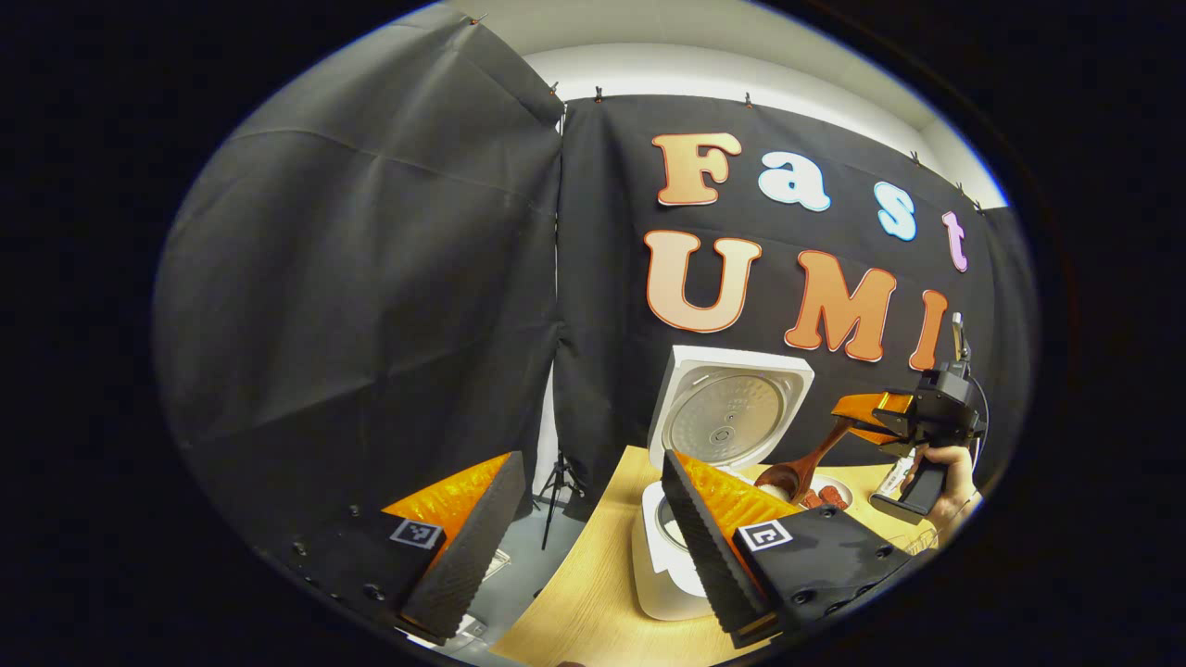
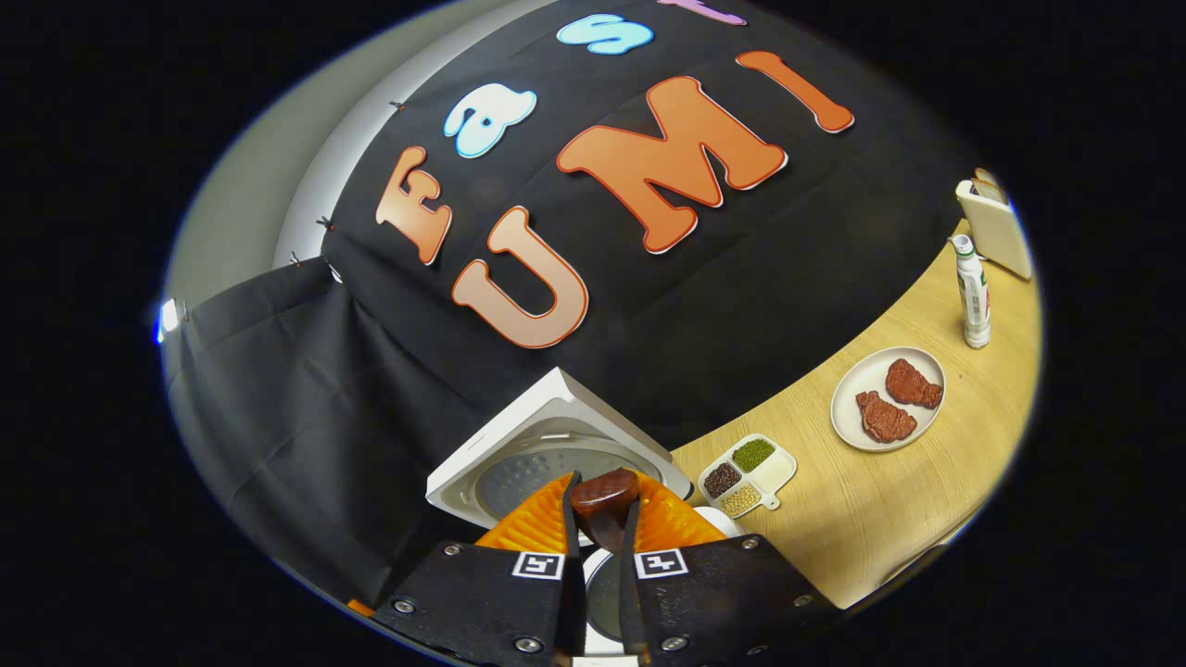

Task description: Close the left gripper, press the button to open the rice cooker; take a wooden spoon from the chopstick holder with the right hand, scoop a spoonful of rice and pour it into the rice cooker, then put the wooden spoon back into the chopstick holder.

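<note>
We see both views evenly and brightly lit from overhead, with the pale wooden desk showing a soft sheen and only faint shadows under the round white plate. In the left gripper view the ribbed metal inner face of the white rice cooker lid catches a dull glare. Fisheye distortion bows the desk edge and cloth wall towards the rims, where detail softens, while the centres stay sharp.
</note>
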Demonstrator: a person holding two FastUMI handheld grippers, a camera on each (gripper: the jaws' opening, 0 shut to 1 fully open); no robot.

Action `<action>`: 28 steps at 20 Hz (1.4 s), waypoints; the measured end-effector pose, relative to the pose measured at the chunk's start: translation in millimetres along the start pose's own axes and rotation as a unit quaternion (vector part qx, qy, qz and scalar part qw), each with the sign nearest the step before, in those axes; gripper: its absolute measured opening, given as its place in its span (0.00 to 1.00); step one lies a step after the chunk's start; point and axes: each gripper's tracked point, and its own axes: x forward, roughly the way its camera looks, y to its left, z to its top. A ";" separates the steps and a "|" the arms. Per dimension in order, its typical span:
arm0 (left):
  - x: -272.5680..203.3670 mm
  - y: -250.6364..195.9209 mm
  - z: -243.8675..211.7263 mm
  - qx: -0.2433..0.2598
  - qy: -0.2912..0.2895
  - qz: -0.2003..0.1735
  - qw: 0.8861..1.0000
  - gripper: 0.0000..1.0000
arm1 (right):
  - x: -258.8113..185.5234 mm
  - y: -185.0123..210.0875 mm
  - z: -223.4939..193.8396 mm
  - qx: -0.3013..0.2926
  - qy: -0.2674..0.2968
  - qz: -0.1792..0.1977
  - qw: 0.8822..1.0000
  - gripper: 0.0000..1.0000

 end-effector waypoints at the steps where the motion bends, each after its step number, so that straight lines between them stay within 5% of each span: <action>1: 0.0 -0.1 -0.9 0.001 0.001 0.000 1.000 1.00 | 0.3 2.5 0.1 -0.014 0.000 0.002 1.000 0.13; 7: 0.5 -2.3 -3.9 0.004 0.003 -0.001 1.000 1.00 | -2.7 29.8 -7.1 -0.138 -0.006 0.026 0.990 0.13; 16: -6.5 0.3 -8.1 0.007 0.004 0.007 1.000 1.00 | -12.4 72.2 -24.6 -0.292 -0.013 0.074 0.953 0.13; 23: -15.6 -4.5 -5.9 0.004 0.002 0.010 1.000 0.99 | -21.6 36.1 2.1 -0.113 -0.006 0.066 0.991 0.13; 28: -18.0 -25.2 -1.1 0.002 -0.002 -0.004 1.000 1.00 | -62.2 -31.5 67.2 0.009 -0.049 0.041 0.998 0.13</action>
